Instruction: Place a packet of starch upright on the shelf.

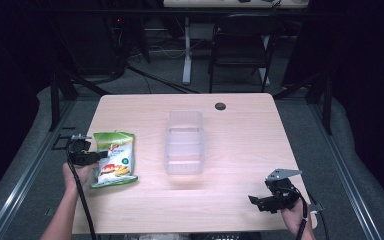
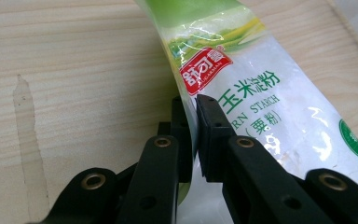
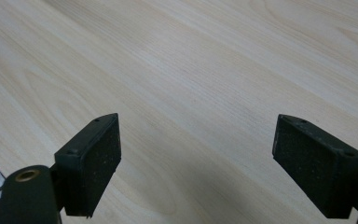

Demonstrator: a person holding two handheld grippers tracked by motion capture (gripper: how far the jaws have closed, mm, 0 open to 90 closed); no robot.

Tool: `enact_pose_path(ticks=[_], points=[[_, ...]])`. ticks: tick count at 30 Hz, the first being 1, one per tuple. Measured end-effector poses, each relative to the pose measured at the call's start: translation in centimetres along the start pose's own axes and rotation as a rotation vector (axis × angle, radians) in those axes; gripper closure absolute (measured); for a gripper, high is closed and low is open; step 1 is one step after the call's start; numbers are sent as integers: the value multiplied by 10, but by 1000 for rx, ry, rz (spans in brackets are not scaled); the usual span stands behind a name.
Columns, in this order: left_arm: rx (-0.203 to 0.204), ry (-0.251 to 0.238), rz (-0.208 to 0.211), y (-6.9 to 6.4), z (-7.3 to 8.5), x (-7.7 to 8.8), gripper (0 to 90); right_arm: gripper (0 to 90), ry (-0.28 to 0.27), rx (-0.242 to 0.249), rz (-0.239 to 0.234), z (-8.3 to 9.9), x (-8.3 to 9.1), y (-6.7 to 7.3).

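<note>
Glossy crinkly starch bag (image 2: 242, 84) pinched by left gripper (image 2: 193, 140), pale woodgrain table (image 2: 74, 70)

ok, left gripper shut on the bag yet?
Shut: left gripper pinches the starch bag by its edge, film between both pads.

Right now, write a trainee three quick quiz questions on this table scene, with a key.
1. True or false: the left gripper is shut on the corn starch bag.
2. The clear plastic container holds: A) the bag, B) nothing visible, C) a cup?
3. How do the right gripper jaws stand?
Key: 1 true. 2 B. 3 Wide open over the bare wooden table, nothing between them.
</note>
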State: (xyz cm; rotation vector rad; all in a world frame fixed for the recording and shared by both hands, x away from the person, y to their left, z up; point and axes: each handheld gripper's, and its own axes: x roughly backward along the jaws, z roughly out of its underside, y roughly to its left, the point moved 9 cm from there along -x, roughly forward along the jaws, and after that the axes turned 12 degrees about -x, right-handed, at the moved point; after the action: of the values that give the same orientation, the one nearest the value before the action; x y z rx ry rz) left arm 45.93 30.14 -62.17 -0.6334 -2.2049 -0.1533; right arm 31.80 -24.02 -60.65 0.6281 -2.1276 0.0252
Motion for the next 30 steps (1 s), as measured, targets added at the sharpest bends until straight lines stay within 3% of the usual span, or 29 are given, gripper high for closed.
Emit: enact_pose_path(ticks=[18,30], points=[[18,-44,-5,-8,-4,9,863,148,3,3,-3,0,1,-1],[-26,-80,-10,-23,-16,20,873,149,-4,-2,-4,0,2,-2]])
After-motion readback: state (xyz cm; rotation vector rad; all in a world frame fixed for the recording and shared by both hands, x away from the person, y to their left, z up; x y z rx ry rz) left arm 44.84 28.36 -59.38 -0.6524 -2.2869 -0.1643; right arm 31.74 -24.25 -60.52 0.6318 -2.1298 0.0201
